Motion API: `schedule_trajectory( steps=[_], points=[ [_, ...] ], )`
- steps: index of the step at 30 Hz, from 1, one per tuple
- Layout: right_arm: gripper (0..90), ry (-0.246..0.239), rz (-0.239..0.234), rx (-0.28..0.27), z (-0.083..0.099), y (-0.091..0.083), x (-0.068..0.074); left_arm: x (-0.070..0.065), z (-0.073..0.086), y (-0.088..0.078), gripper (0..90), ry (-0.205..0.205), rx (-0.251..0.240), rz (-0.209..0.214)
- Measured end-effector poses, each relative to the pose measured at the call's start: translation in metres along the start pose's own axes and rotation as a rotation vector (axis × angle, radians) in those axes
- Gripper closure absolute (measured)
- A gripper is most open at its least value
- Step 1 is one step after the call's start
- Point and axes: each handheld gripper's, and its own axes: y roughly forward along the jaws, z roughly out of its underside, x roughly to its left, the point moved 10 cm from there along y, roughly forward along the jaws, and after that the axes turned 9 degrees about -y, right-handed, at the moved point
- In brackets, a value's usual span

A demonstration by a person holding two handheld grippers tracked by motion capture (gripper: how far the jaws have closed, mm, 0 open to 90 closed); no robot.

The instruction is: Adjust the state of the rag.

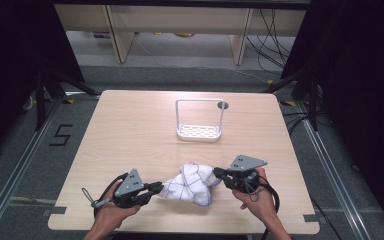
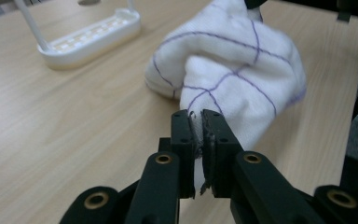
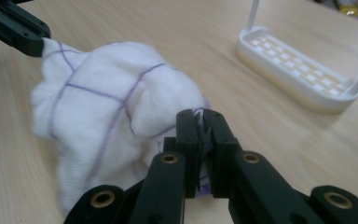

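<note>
1. High view: two hands come in from the bottom edge, each bearing one gripper. Left gripper (image 1: 156,188) and right gripper (image 1: 219,174) point inward at opposite ends of one white cloth (image 1: 190,184), bunched on the table (image 1: 130,130) near its front. One white rack (image 1: 199,131) stands beyond, well apart.
2. Left gripper view: jaws level, clamped narrow on a cloth (image 2: 233,70) edge.
3. Right gripper view: jaws pinched on a cloth (image 3: 107,107) corner; rack (image 3: 298,70) beyond.
</note>
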Motion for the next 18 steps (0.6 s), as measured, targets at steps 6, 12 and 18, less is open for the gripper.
schedule_trajectory(
  steps=[6,12,18],
  points=[
    [86.2,-0.010,0.074,-0.035,-0.018,-0.011,-0.033,0.024,-0.020,-0.013,83.1,-0.111,-0.033,-0.005],
    [85.7,0.020,0.078,0.043,0.003,0.033,-0.055,0.074,0.008,0.019,82.5,-0.224,0.024,-0.095],
    [56.7,0.036,0.149,0.106,0.012,0.057,-0.063,0.095,0.028,0.028,66.7,-0.277,0.058,-0.146]
  ],
)
